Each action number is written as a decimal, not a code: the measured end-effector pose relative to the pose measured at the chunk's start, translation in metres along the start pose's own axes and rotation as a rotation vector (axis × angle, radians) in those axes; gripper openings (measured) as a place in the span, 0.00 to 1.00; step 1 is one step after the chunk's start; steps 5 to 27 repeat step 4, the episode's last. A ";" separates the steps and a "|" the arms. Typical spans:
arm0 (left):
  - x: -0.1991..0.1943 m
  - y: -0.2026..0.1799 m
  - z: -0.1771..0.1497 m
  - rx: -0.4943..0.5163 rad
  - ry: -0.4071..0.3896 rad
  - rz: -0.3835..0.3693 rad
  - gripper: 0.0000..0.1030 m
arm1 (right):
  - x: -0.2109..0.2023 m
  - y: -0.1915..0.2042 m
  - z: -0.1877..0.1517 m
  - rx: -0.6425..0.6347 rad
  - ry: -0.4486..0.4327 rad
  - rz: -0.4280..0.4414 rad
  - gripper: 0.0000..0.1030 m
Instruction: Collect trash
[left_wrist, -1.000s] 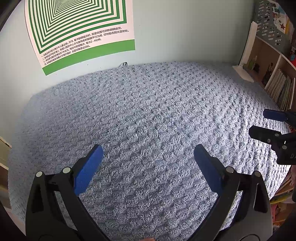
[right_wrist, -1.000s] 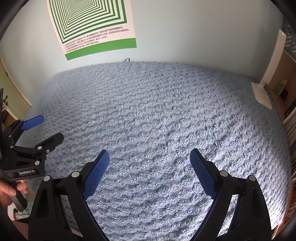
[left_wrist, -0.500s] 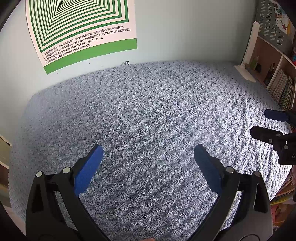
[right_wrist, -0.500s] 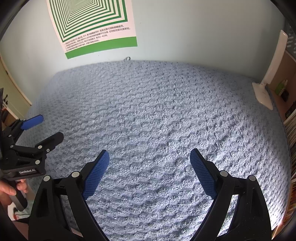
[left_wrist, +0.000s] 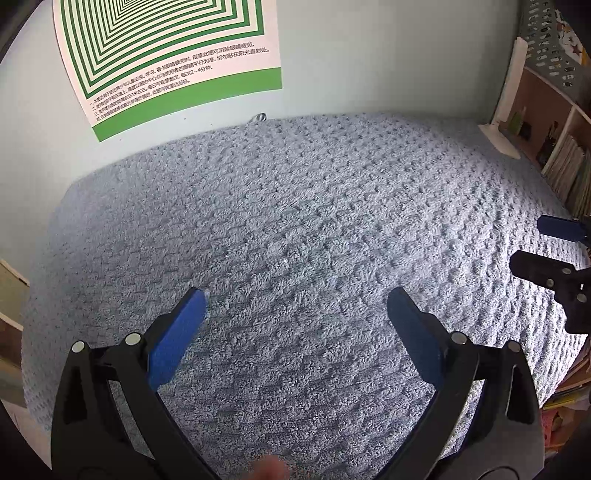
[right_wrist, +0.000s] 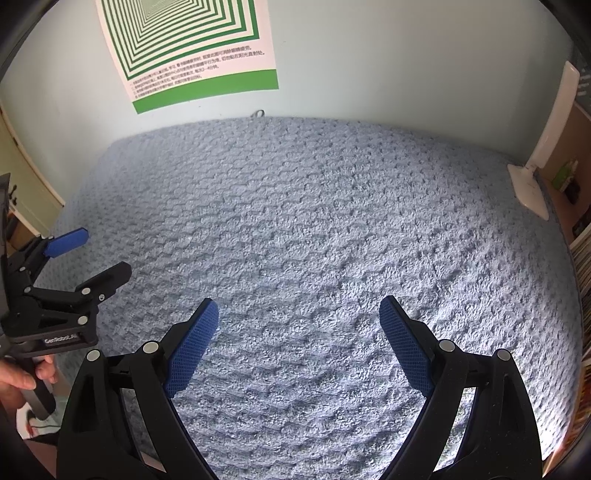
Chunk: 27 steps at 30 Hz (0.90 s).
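Observation:
No trash shows in either view. My left gripper (left_wrist: 295, 299) hovers open over a blue-grey textured blanket (left_wrist: 295, 221), nothing between its blue pads. My right gripper (right_wrist: 299, 308) is open too, above the same blanket (right_wrist: 314, 221), with an empty gap. In the right wrist view the left gripper (right_wrist: 96, 251) appears at the left edge, held by a hand (right_wrist: 18, 373). The right gripper's fingers (left_wrist: 554, 225) reach in at the right edge of the left wrist view.
A green-and-white striped poster (left_wrist: 166, 55) hangs on the pale wall behind the blanket. A white stand (right_wrist: 532, 184) sits at the far right corner. Shelves with books (left_wrist: 565, 162) line the right side. A wooden cabinet edge (right_wrist: 26, 184) lies to the left.
Both views have shifted slightly; the poster and shelves drift a little in frame. Both grippers stay open and hold nothing.

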<state>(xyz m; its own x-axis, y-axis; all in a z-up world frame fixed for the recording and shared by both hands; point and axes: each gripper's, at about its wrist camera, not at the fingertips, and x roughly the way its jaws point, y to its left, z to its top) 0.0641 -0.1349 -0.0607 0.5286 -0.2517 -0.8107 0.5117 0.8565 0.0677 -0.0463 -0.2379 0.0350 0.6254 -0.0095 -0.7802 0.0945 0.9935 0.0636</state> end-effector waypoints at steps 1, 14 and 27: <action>0.000 0.000 0.000 -0.003 -0.004 -0.010 0.93 | 0.000 0.000 0.000 0.000 0.000 0.000 0.86; 0.000 0.002 0.000 -0.029 0.000 -0.030 0.93 | -0.001 0.000 0.000 0.002 -0.003 0.002 0.86; 0.000 0.002 0.000 -0.029 0.000 -0.030 0.93 | -0.001 0.000 0.000 0.002 -0.003 0.002 0.86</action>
